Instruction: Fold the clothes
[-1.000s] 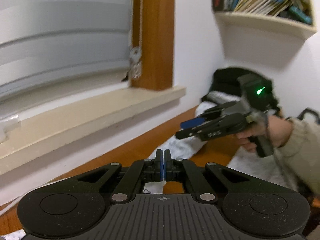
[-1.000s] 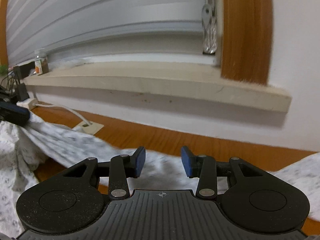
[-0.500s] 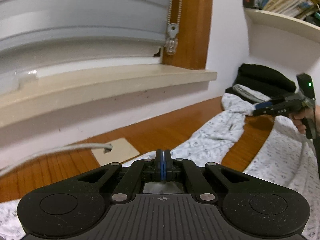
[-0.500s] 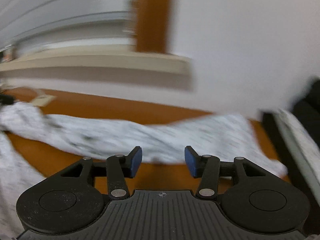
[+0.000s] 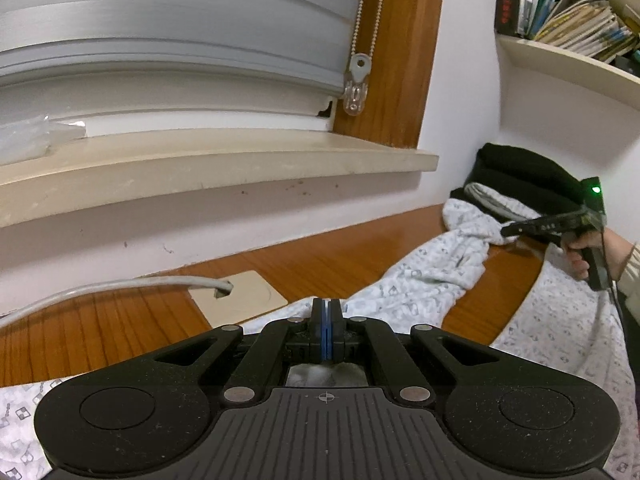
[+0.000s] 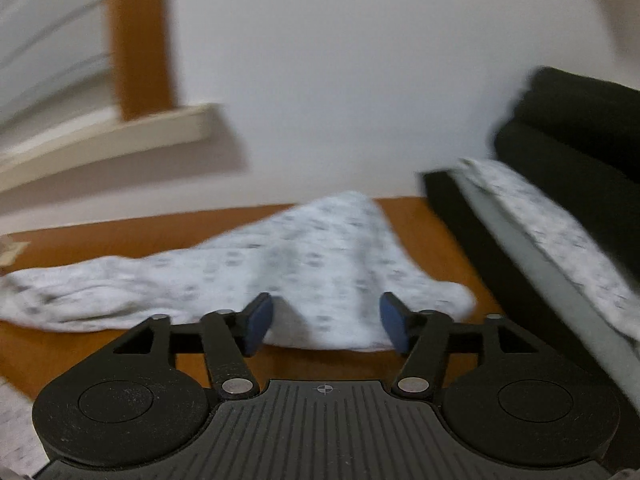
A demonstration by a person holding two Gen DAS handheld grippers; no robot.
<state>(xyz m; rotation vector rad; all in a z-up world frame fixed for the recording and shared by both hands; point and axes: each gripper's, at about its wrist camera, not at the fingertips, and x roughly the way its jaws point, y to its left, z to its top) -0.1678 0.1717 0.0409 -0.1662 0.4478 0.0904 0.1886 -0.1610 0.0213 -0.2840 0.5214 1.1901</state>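
Note:
A pale grey patterned garment [image 5: 432, 276] lies stretched across the wooden table [image 5: 340, 252]. My left gripper [image 5: 327, 312] is shut on its near edge, and cloth shows under the pads. In the left wrist view my right gripper [image 5: 508, 231], held by a hand [image 5: 588, 244], hovers at the garment's far end. In the right wrist view, which is blurred, the right gripper [image 6: 325, 320] has its jaws opening. The garment [image 6: 312, 252] lies just ahead of and below the blue pads, which are not pressing on it.
A stack of black folded clothes [image 5: 520, 176] with a grey patterned piece sits against the wall on the right, also the black stack [image 6: 580, 128]. A windowsill [image 5: 200, 152], a grey cable [image 5: 120, 284] and a beige plate [image 5: 240, 292] line the back. Above hangs a bookshelf [image 5: 580, 60].
The right gripper swung away to the right towards the black stack, and its jaws widened. The left gripper sank a little with the cloth and stayed shut.

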